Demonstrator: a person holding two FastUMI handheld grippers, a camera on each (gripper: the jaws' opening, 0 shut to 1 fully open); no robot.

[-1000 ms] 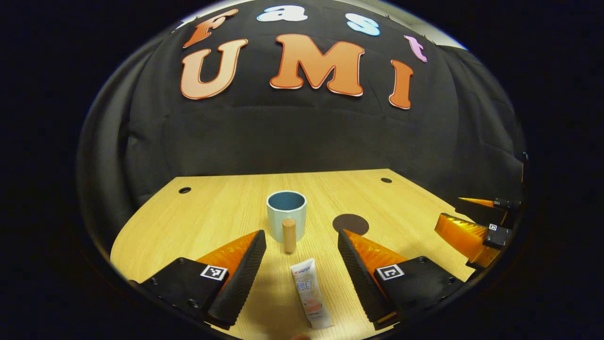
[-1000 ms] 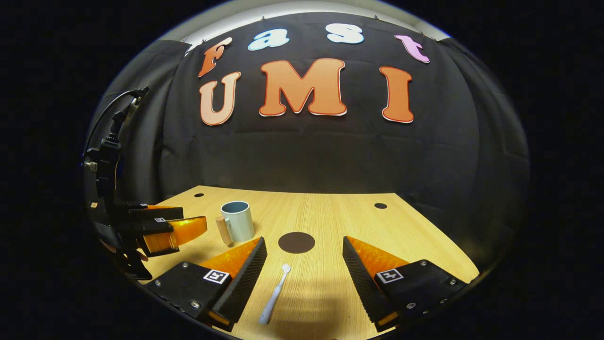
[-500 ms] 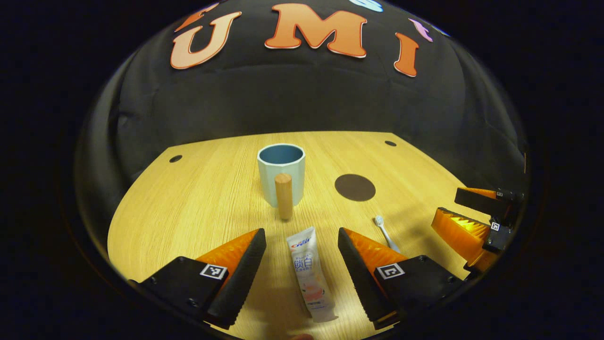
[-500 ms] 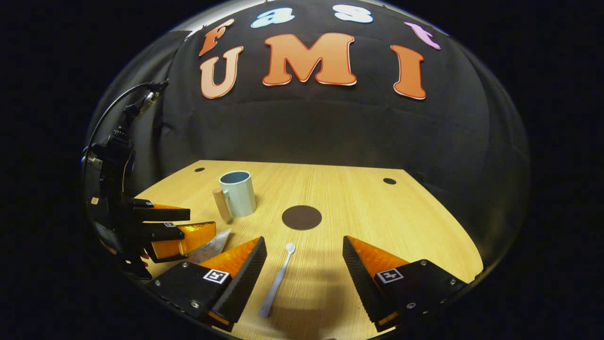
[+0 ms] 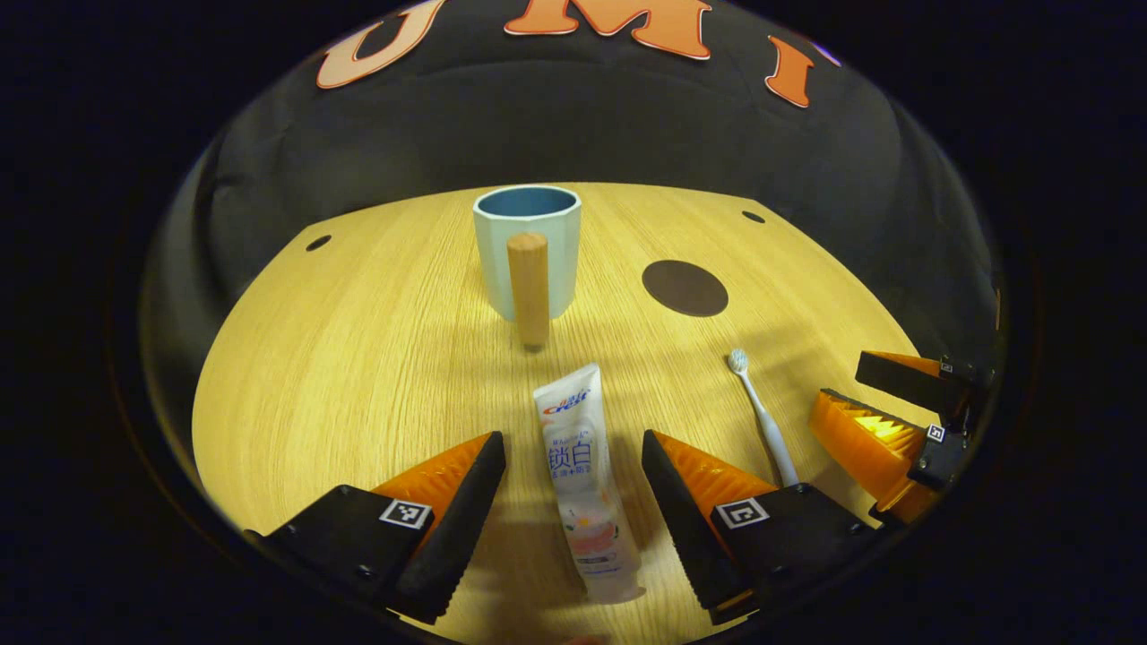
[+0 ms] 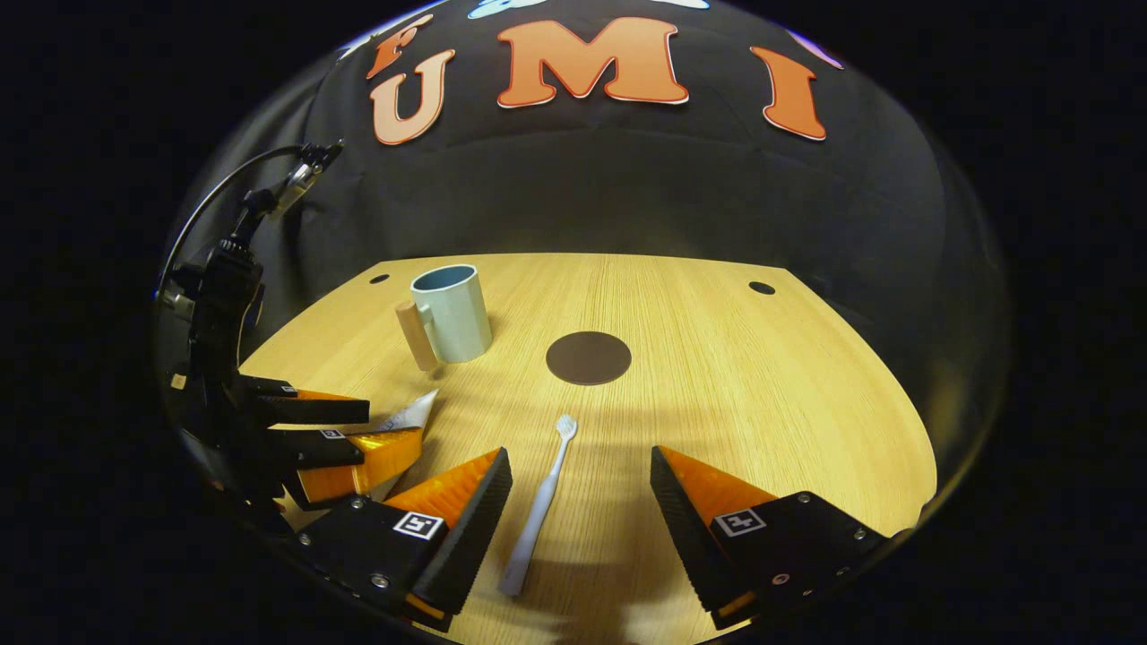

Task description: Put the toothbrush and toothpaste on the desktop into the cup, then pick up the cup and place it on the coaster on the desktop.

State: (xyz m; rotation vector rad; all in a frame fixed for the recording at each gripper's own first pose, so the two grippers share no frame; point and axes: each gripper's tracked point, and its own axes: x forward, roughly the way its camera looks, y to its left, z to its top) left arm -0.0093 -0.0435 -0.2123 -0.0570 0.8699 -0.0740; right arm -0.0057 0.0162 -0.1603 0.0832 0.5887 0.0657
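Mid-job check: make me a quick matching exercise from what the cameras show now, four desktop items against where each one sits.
Things:
1. white toothpaste tube
2. white toothbrush
3. pale blue cup with wooden handle
4. dark round coaster

Places:
A. bare, on the desk right of the cup
B. lying between the left gripper fingers
C. upright and empty
D. lying between the right gripper fingers

Pairs: 1-B, 2-D, 3-C, 4-A

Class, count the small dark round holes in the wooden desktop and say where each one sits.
2. One hole sits near the far left corner of the desktop, behind the cup; the other hole near the far right corner. More may be hidden.
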